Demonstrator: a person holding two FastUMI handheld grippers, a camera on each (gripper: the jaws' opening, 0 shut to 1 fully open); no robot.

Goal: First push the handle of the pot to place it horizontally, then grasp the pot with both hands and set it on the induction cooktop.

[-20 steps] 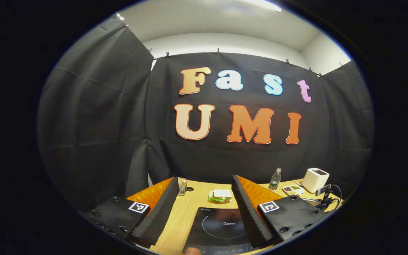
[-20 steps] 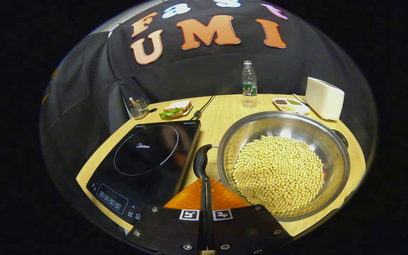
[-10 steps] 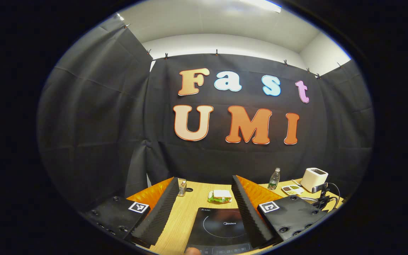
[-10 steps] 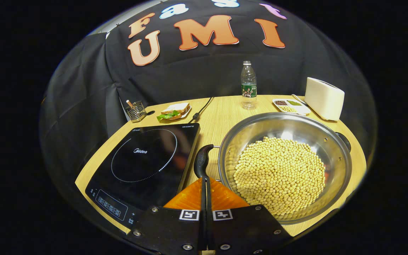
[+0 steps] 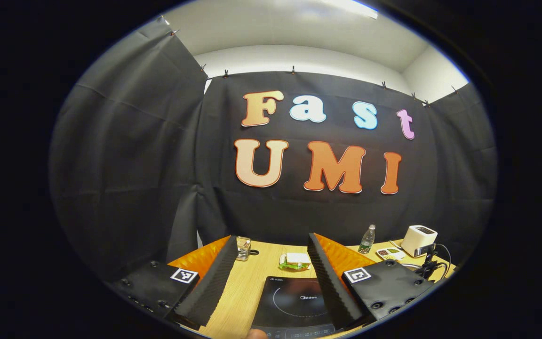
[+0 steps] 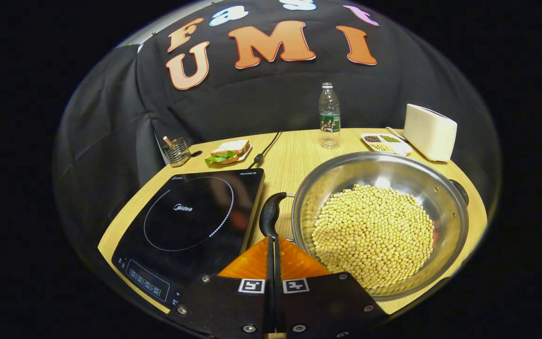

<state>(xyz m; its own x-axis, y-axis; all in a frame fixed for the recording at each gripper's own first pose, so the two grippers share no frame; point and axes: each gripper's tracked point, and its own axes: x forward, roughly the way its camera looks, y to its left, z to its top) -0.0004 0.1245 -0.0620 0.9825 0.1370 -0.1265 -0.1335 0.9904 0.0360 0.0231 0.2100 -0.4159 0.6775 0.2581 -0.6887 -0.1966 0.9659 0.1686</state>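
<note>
A steel pot (image 6: 440, 207) filled with pale yellow beans stands on the wooden table, right of the black induction cooktop (image 6: 191, 216). Its near black handle (image 6: 269, 214) points toward me, between the pot and the cooktop. A second black handle (image 6: 460, 190) sits on the far right rim. My right gripper (image 6: 271, 239) is shut with nothing between its fingers, the tips right at the near handle's end. In the left gripper view my left gripper (image 5: 272, 240) is open and held high, above the cooktop (image 5: 294, 301).
Along the table's far side stand a water bottle (image 6: 330, 117), a white toaster (image 6: 430, 132), a small tray of grains (image 6: 386, 141), a sandwich on a plate (image 6: 228, 150) and a wire holder (image 6: 177, 150). A black cable (image 6: 264, 150) runs from the cooktop toward the wall.
The right gripper view has drifted slightly, so the cooktop and far objects sit a little lower and leftward. The shut fingers stay at the pot handle. The left gripper remains open, barely shifted.
</note>
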